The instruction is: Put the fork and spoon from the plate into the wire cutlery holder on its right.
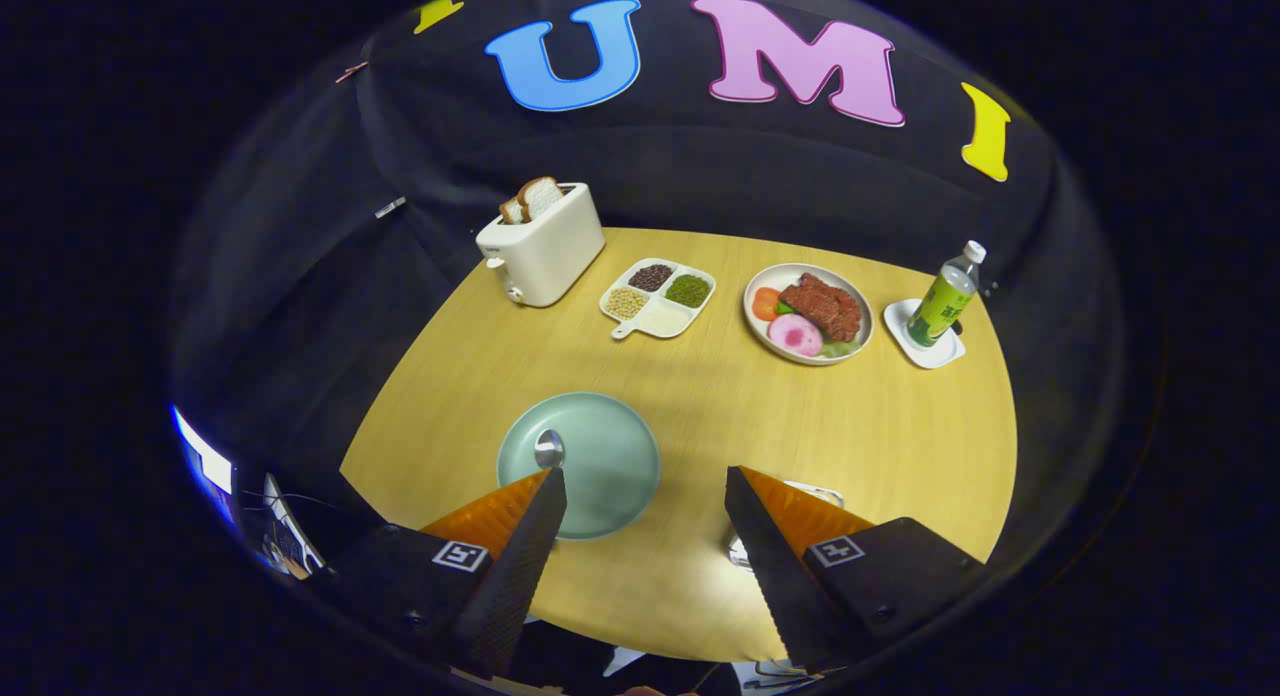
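Hovering wide open, the tool (pixel 645 496) flanks the plate (pixel 600 466), spoon (pixel 549 448) bowl pointing away.

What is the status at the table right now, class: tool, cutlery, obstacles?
Tool open, above the table, holding nothing. Spoon on green plate by one finger; fork not made out. Wire holder mostly hidden behind other finger.

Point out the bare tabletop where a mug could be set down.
Bare wood lies between the pale green round plate and the back row, and along the edge right of the open gripper. Crowded: the white toaster, white divided tray, food plate, green bottle.
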A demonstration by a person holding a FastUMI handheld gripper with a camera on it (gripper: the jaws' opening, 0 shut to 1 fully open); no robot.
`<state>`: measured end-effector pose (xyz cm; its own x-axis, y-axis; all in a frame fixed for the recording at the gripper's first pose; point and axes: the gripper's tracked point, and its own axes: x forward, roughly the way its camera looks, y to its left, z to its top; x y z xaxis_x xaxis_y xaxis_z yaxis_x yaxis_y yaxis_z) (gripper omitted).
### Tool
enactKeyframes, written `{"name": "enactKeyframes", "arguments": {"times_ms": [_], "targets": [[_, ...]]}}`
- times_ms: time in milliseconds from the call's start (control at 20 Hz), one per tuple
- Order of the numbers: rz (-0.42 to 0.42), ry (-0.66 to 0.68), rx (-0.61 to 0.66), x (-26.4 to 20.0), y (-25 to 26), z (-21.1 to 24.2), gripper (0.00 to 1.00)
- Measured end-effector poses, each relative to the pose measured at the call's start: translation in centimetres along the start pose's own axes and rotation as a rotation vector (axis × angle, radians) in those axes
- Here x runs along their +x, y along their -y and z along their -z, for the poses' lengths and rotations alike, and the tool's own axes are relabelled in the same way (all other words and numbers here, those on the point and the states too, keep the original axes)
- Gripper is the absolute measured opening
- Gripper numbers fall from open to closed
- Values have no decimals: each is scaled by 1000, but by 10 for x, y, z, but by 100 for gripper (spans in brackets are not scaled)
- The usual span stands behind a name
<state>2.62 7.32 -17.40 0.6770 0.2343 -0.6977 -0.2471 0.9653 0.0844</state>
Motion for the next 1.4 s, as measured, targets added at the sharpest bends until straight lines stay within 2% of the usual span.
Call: {"name": "enactKeyframes", "arguments": {"times_ms": [250,450,650,800,950,1300,1400], "targets": [[-5,-67,-53,44,-42,27,100],[21,-162,-124,79,-59,59,100],[46,-252,-190,109,-67,86,95],[49,-310,-190,125,-76,105,95],[70,-344,-195,134,-73,114,89],[66,-415,-175,145,-75,133,85],[60,-428,-173,146,-76,134,74]]}}
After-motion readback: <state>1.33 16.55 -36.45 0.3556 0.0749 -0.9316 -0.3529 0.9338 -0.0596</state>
